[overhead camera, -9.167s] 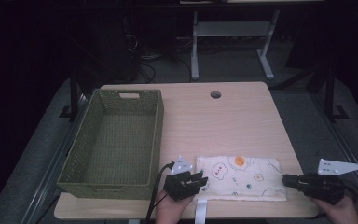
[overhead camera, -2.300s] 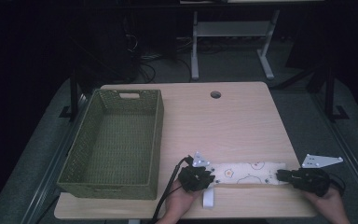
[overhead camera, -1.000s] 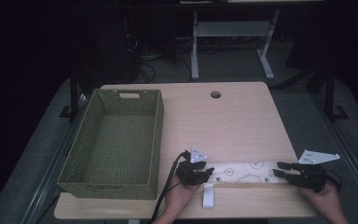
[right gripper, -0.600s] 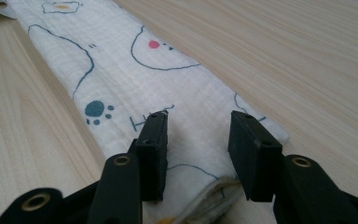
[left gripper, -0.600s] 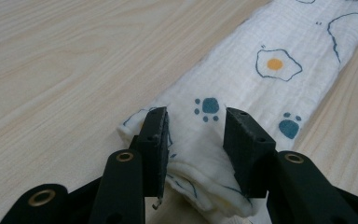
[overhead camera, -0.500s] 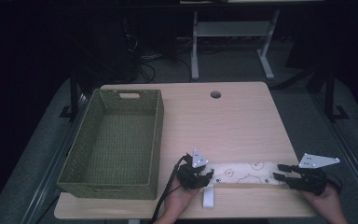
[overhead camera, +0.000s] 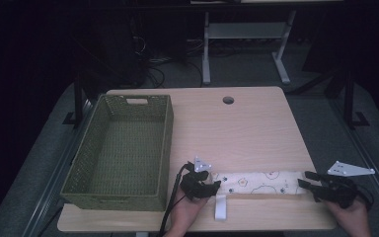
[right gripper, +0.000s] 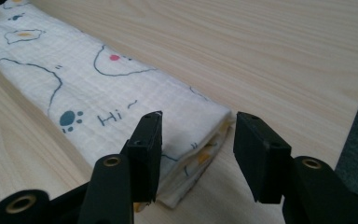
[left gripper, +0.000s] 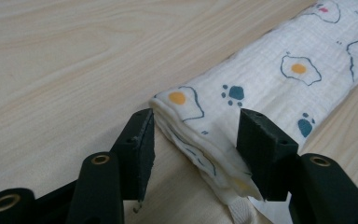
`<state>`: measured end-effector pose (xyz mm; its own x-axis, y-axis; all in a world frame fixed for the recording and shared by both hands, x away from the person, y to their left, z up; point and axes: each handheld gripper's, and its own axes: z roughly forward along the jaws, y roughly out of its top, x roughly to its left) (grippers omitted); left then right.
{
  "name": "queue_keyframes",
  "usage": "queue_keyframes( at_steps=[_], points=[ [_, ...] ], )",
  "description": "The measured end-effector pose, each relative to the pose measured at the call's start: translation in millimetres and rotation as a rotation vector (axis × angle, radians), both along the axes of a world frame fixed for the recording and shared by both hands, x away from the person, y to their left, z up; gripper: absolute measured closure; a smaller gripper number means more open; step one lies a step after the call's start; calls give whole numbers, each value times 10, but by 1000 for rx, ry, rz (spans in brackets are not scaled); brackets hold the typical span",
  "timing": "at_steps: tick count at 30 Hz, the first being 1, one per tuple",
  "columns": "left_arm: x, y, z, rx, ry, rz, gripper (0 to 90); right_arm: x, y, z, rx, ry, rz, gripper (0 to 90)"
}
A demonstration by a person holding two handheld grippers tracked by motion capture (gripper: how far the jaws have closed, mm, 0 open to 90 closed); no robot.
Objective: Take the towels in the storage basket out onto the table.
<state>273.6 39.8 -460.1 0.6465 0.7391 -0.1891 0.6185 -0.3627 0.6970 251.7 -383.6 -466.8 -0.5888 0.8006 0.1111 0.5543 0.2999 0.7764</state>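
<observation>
Printed cloth (right gripper: 98,88): handwritten-style word "Hi" followed by tilde stroke, dark blue, on white fabric. Stands just beside blue paw print (right gripper: 69,118), toward cloth's folded end. Read in right gripper view. Elsewhere on cloth: pictures, no letters. High view: print too small to read. No other text, brand, number legible.

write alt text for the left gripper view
A folded white cloth printed with fried eggs and paw prints lies on a pale wooden table, its near end between the open black jaws of the left hand-held gripper, which have just been opening.
</observation>
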Motion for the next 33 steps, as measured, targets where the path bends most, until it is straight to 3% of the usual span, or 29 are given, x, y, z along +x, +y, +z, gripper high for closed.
queue_keyframes(
  at_steps=[9, 15, 18, 24, 33],
  points=[
    [-7, 5, -56, 16, 29, 8, 434, 33, -3, -24, 11, 43, -38, 527],
    [-45, -35, -56, 58, -3, -3, 446, 35, 14, -62, 5, 61, -43, 538],
    [-80, -60, -65, 85, -37, -19, 485, 27, 36, -78, -3, 71, -56, 542],
    [-138, -100, -83, 70, -58, -14, 573, -7, 85, -116, 4, 68, -77, 592],
    [-129, -85, -87, 50, -45, -10, 646, -23, 150, -118, 3, 69, -66, 750]
  ],
)
